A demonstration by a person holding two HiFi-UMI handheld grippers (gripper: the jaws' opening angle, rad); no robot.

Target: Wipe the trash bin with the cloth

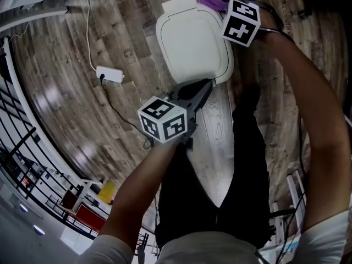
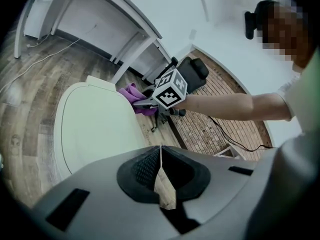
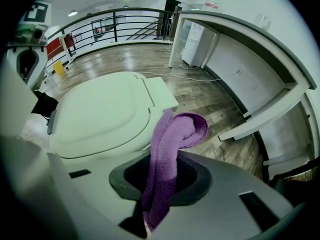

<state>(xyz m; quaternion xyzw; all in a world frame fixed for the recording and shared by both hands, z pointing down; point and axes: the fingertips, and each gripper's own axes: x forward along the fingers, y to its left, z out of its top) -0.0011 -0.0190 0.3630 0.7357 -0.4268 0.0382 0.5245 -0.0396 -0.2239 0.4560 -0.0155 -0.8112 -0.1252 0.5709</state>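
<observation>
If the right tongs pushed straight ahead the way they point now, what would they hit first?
Probably the hinge-end corner of the trash bin lid, touched first by the purple cloth clamped in the right tongs. Depth is unclear; slightly further right they would miss it and reach the wooden floor.

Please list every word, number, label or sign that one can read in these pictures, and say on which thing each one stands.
No word or number is readable here.
Left marker cube, right marker cube: black and white square patterns only, no letters.
Yellow floor sign: print too small to read.
Bottle at the top of the right gripper view: label too blurred to read.
</observation>
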